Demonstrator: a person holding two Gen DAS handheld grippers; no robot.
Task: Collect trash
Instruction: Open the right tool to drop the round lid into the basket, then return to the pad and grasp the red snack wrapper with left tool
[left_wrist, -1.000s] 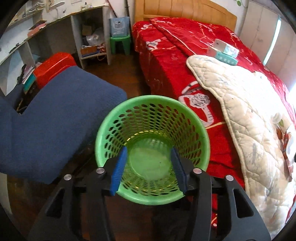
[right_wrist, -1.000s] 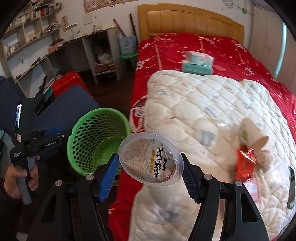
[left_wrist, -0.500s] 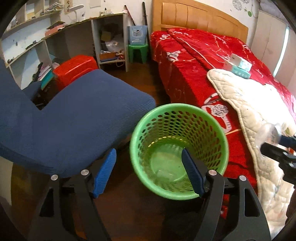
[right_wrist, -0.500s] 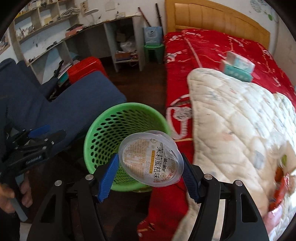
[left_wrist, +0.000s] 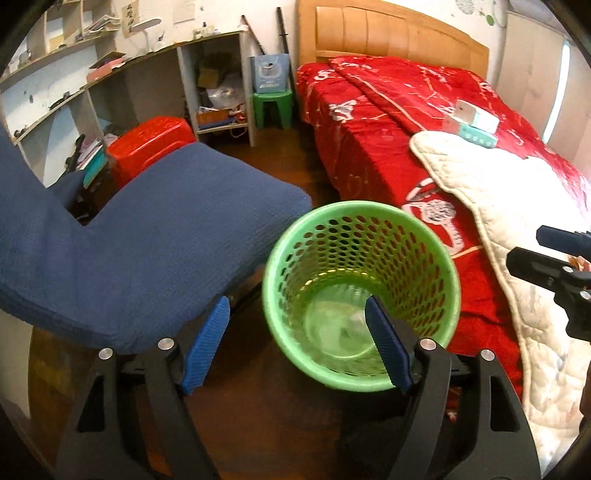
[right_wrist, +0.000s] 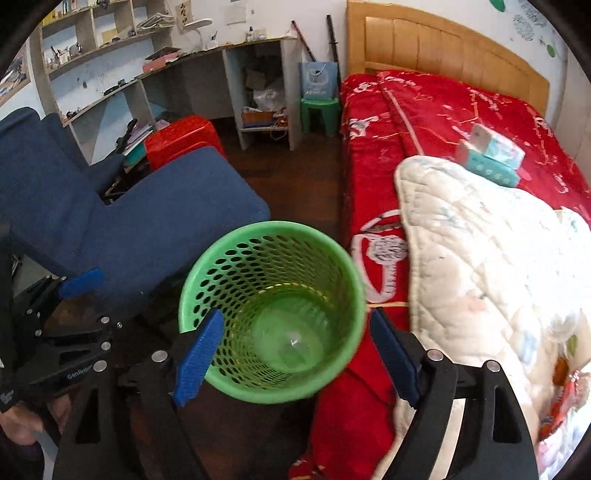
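**The cup is in the bin: now go for more trash**

Your right gripper (right_wrist: 295, 354) hangs over the green trash basket (right_wrist: 271, 312). Its jaws have just been opening, they now stand wide, and nothing is between them. The clear plastic cup (right_wrist: 291, 343) lies at the bottom of the basket, a bit blurry. It looks like a good drop.

Your left gripper (left_wrist: 297, 341) is wide open too, and it holds nothing. In its own view the basket sits at about 4 o'clock, with the right blue pad just in front of the rim and the left blue pad over the floor.

To do this step well, lift your right gripper up and clear of the rim, so you do not tip the basket. Keep the jaws wide. More trash seems to wait on the white quilt (right_wrist: 491, 258), at about 4 o'clock in the right view, where the red wrapper (right_wrist: 563, 387) shows near the edge.

You can read only part of a name on the left gripper's side, "Gen" and a few more letters. The writing on the tissue packs (right_wrist: 493, 153) is too small to read.
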